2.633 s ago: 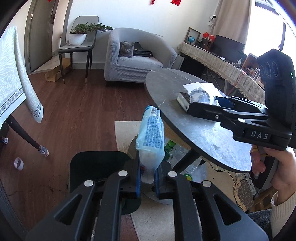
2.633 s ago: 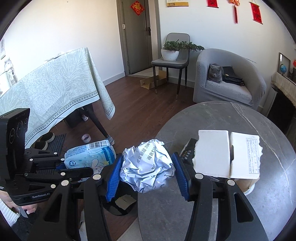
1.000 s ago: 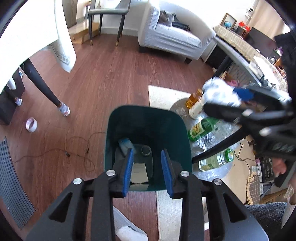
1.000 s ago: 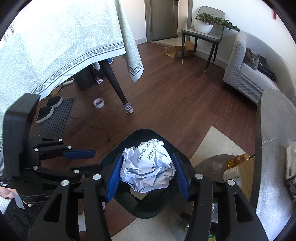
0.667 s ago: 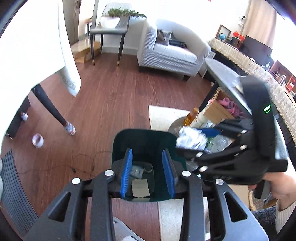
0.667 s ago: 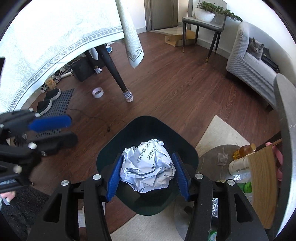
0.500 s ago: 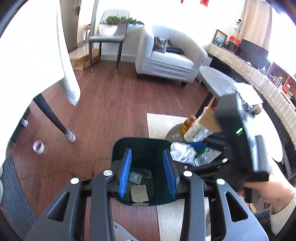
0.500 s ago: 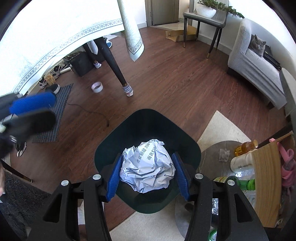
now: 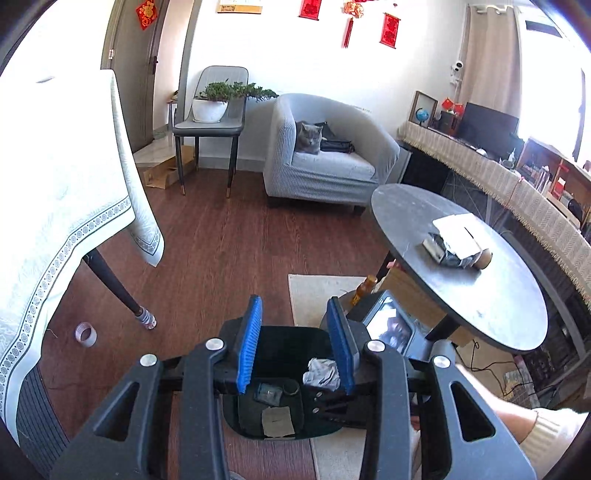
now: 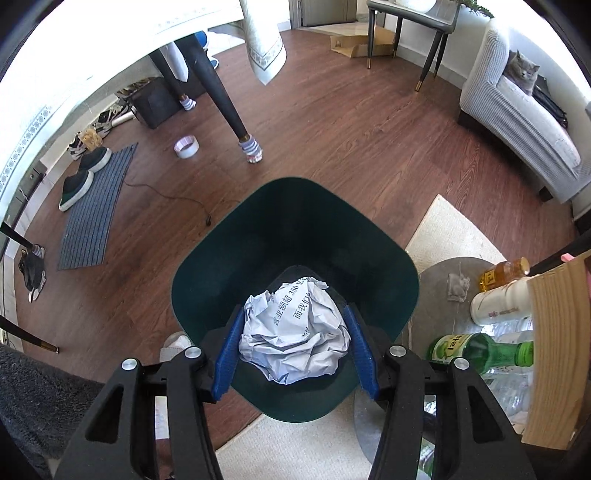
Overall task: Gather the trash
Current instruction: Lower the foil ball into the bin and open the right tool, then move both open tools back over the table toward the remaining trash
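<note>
The right gripper (image 10: 295, 350) has its fingers clamped on both flanks of a crumpled paper ball (image 10: 293, 338), light, springy and easily squashed, held over the open bin (image 10: 295, 229), while the left gripper (image 9: 295, 347) hangs with fingers apart and empty.

A lived-in home sitting room: a grey striped fabric armchair (image 9: 325, 162) at twelve o'clock (a grey cat (image 9: 309, 137) sits on it), red paper wall decorations (image 9: 388, 27) above, dark wood-plank flooring (image 9: 221, 240), a round dark stone-topped table (image 9: 480, 288) at three o'clock.
</note>
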The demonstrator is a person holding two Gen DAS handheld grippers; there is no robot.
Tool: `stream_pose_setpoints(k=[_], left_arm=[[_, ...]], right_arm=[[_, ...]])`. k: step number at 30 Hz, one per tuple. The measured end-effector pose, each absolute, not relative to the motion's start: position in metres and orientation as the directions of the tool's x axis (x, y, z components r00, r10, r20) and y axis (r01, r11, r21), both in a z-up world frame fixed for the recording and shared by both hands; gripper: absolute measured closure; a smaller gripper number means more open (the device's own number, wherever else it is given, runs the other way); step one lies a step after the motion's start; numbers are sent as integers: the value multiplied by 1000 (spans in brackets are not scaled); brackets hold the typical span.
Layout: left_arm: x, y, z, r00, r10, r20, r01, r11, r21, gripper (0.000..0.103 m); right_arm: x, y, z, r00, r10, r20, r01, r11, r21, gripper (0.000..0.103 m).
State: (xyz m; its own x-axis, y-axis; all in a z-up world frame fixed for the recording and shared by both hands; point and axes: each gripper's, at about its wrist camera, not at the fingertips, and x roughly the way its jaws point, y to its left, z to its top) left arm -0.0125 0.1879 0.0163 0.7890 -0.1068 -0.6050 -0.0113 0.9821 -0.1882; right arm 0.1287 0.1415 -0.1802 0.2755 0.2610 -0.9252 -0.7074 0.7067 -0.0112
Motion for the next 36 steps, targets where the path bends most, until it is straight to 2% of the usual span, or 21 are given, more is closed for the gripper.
stream_pose_setpoints(k=[13,22,29,35,36], left_arm=[[-20,192,29,817,-114,-566,-9,978,-210,64],[-22,194,31,822,-111,-558,-14,976,-215,63],[-24,195,37,842,-103,-530,-30,971,-236,57],[-25,192,48,859,-81,-506,-40,974,-224,57],[-25,191,51,863,-76,-500,-45,973,-225,57]], right_arm=[[132,139,-201,263,229,-937,-697,717,-20,47],[130,141,-194,275,240,-931,-710,704,-28,39],[124,140,-181,209,298,-931,-729,683,55,39],[109,140,-141,264,375,-889,-758,651,49,30],[106,138,-133,277,394,-876,-761,646,51,25]])
